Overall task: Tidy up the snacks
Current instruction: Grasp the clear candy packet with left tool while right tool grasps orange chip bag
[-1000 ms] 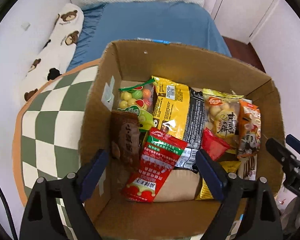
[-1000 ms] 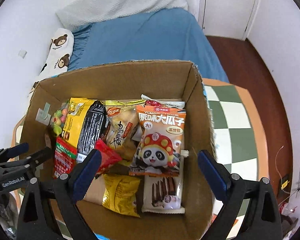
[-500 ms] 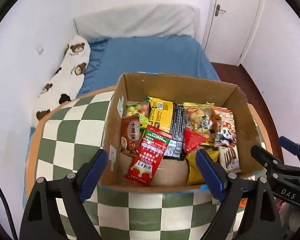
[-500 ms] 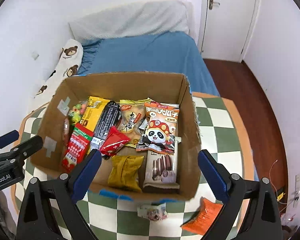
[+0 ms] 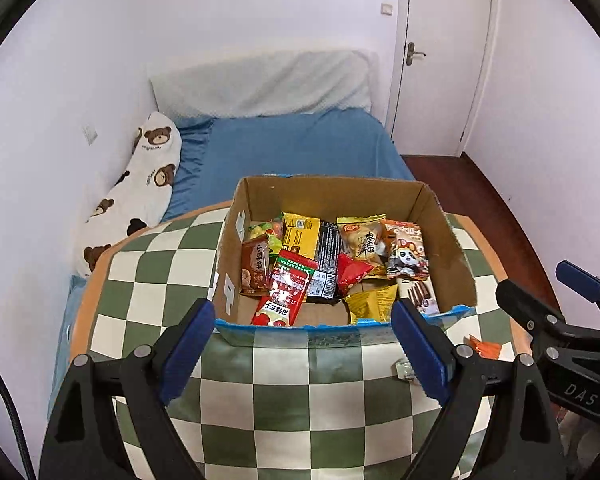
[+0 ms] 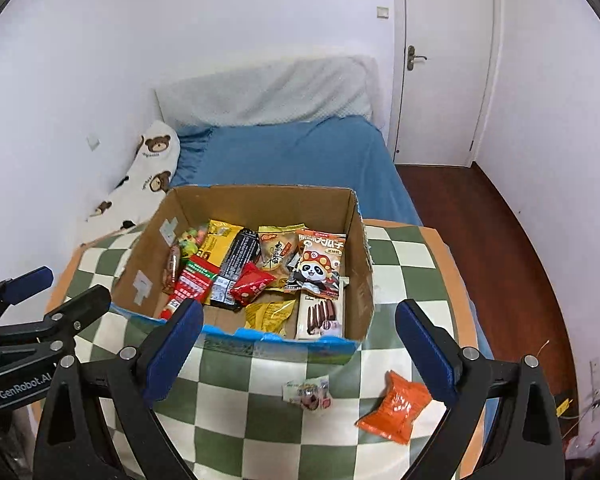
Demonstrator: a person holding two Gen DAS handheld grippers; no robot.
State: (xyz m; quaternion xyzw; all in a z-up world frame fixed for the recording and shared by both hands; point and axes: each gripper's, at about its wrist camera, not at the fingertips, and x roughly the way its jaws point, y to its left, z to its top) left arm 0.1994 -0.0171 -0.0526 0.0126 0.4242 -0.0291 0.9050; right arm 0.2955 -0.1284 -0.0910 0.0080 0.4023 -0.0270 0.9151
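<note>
Your grippers: left [image 5: 302, 344] and right [image 6: 298, 344] both spread wide, holding nothing.
Orange packet [image 6: 396, 406]: on the table, near your right; light, crinkly, likely slippery; pinch a sealed edge.
Small wrapper [image 6: 308, 391]: just left of it; flimsy.
Box [image 6: 358, 264]: beyond, snacks inside.

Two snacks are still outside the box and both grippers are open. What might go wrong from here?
The orange packet lies near the table's front right edge; a clumsy grasp by the right gripper may nudge it off. The small clear packet lies flat, so the fingers may slip. The cardboard box is crowded; drops could land unevenly.
</note>
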